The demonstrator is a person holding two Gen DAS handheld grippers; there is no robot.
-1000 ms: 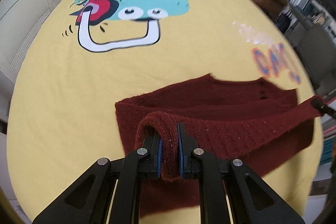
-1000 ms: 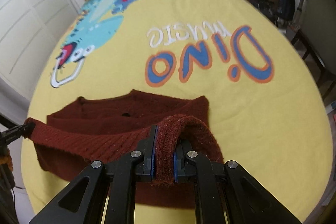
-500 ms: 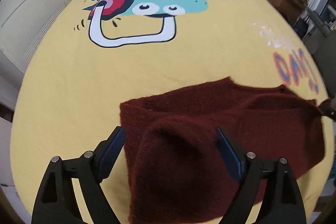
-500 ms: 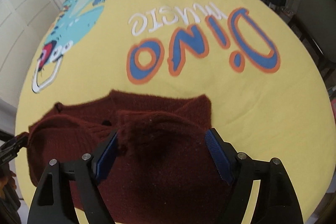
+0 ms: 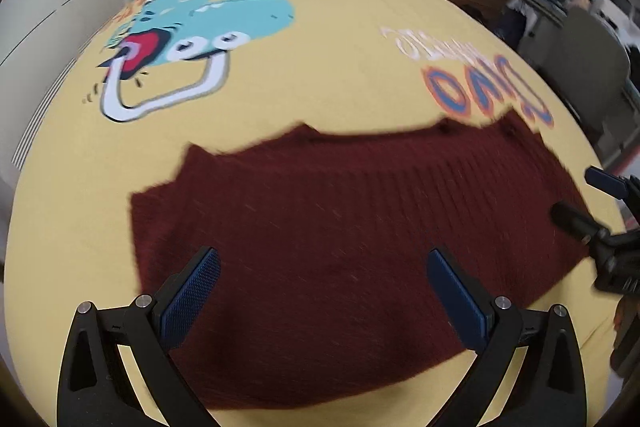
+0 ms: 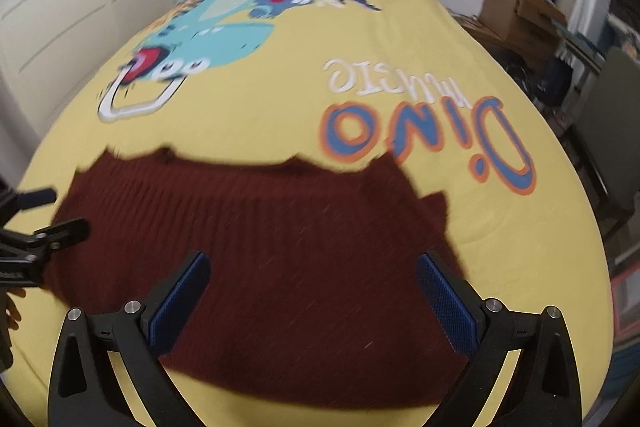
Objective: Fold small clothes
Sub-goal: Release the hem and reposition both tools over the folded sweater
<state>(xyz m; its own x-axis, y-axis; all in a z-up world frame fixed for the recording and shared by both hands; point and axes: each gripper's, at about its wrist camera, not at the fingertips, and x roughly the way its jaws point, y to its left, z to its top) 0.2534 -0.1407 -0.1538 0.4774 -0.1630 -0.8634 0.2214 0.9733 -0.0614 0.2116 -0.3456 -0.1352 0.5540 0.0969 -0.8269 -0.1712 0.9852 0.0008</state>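
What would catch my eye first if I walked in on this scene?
Probably the bright yellow bedspread with its big turquoise cartoon dinosaur toward the headboard and orange-and-blue "Dino" lettering on the right. Next, the dark red knitted garment lying across the near end of the bed. Over it hang two black grippers with blue pads, left gripper and right gripper, jaws opening, nothing pinched.

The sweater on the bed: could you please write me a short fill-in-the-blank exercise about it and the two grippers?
1. The sweater is dark ____ in colour.
2. It lies on a ____ bedspread with a dinosaur print.
3. The left gripper holds ____ between its fingers.
4. The right gripper has its fingers spread ____.

Missing words: red; yellow; nothing; wide
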